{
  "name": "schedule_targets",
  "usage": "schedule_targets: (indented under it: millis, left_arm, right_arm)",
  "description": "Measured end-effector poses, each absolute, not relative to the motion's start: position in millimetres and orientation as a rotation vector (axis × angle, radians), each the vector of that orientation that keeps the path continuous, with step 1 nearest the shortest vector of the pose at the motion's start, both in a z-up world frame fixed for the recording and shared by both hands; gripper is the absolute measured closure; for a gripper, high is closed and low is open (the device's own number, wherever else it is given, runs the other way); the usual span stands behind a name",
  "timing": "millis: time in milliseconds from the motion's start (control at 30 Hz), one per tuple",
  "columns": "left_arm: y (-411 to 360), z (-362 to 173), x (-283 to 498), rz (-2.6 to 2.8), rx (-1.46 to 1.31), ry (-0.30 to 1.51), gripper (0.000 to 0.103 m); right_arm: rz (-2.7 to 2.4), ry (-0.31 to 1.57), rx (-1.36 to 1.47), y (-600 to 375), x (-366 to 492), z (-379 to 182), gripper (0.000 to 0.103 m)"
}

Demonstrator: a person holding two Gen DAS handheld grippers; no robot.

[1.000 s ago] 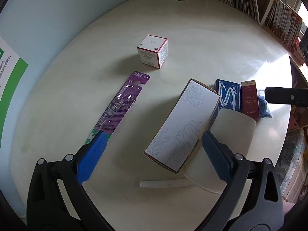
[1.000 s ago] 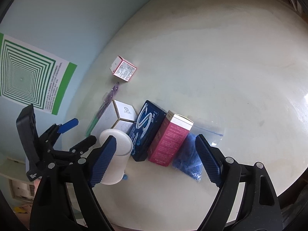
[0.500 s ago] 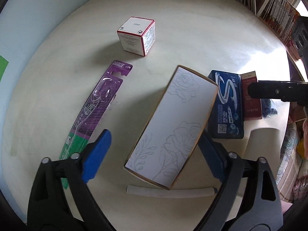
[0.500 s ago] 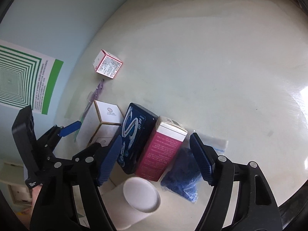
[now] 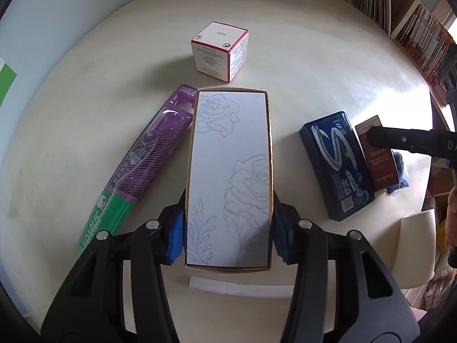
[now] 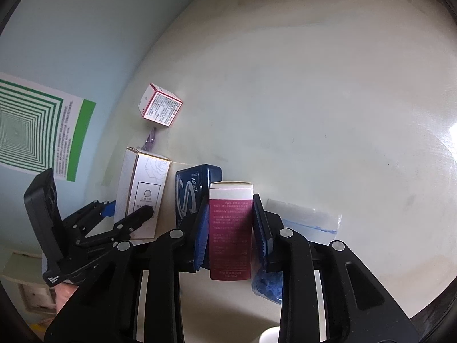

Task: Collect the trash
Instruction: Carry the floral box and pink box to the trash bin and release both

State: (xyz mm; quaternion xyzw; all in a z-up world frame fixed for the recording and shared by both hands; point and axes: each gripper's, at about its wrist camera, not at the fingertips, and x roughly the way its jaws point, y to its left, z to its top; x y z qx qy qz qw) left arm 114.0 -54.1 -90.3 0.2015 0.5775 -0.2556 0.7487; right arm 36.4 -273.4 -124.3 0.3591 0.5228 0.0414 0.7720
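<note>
Bookshelves edge our pale round counter. Left tongs clench the white rose-printed carton mid-counter; right tongs clench the maroon box near its front edge. We lift both straight, squeezing evenly.

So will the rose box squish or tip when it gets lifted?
Probably not squish: the rose box looks like stiff card, its edges straight between the left gripper pads. It may droop forward, since it is held near one end. Likely light.
</note>
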Motion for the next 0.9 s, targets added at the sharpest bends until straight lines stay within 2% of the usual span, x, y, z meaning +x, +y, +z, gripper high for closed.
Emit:
schedule_targets:
  millis: [467,900]
  left_arm:
    - [-56,-51,102,-0.522,0.403,1.188,0.056]
    - [-101,5,54,-0.663,0.453,1.097,0.056]
  right_arm:
    - [0.136,1.001,0.814,-293,22,-85,0.074]
    - [0.005,0.821,0.906,-347,-63,-54,0.074]
